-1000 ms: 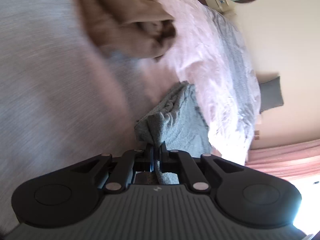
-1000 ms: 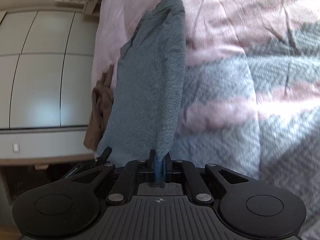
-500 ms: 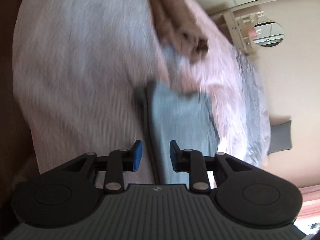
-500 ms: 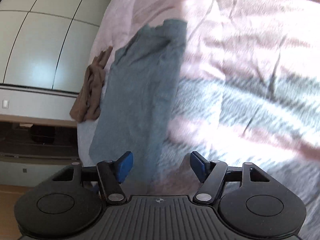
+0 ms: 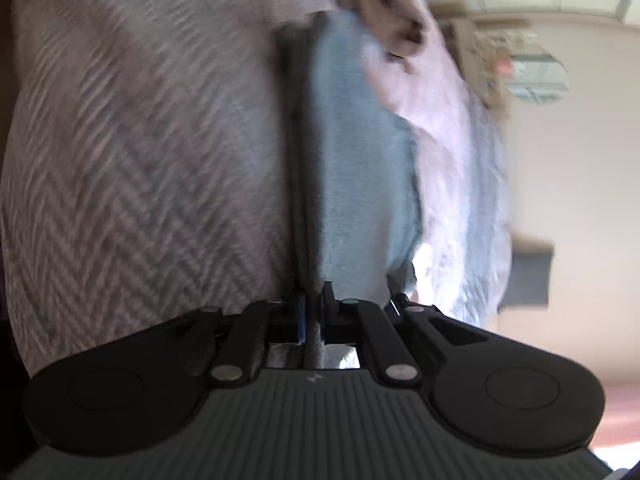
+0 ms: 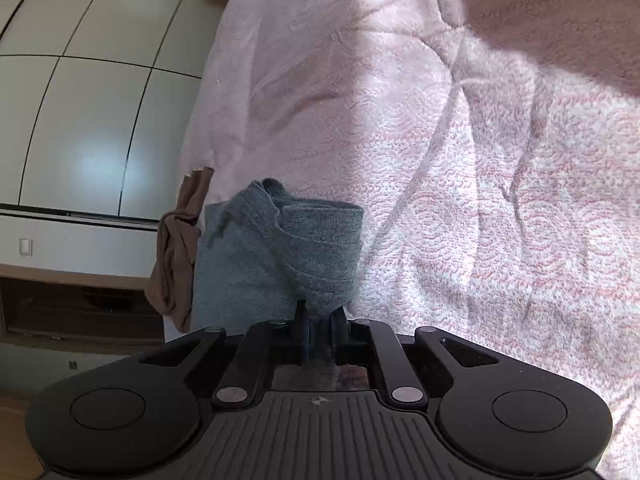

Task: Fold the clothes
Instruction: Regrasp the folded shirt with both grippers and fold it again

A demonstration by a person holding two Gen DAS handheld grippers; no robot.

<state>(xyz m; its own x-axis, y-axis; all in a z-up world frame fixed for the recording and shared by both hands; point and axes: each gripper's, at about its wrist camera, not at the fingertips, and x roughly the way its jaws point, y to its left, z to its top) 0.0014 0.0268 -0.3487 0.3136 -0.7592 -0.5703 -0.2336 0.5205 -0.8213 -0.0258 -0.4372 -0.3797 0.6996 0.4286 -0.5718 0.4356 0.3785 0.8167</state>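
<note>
A grey-blue knit garment (image 5: pixel 360 168) lies on the pink and grey bedspread (image 5: pixel 140 160). My left gripper (image 5: pixel 313 312) is shut on its near folded edge, which runs away from the fingers as a dark ridge. In the right wrist view the same garment (image 6: pixel 280 256) is folded over on itself, and my right gripper (image 6: pixel 320 330) is shut on its near corner. A brown garment (image 6: pixel 176 264) lies crumpled beside it at the bed's edge; it also shows in the left wrist view (image 5: pixel 384 4).
The bedspread (image 6: pixel 480 200) stretches wide to the right of the garment. White wardrobe doors (image 6: pixel 88 112) and a low shelf stand past the bed's left edge. A wall mirror (image 5: pixel 536 80) and a dark cushion (image 5: pixel 528 276) lie beyond the bed.
Both grippers let go of the grey-blue garment and opened half a second ago. Now both have shut on it again, and it lies folded shorter on the bed.
</note>
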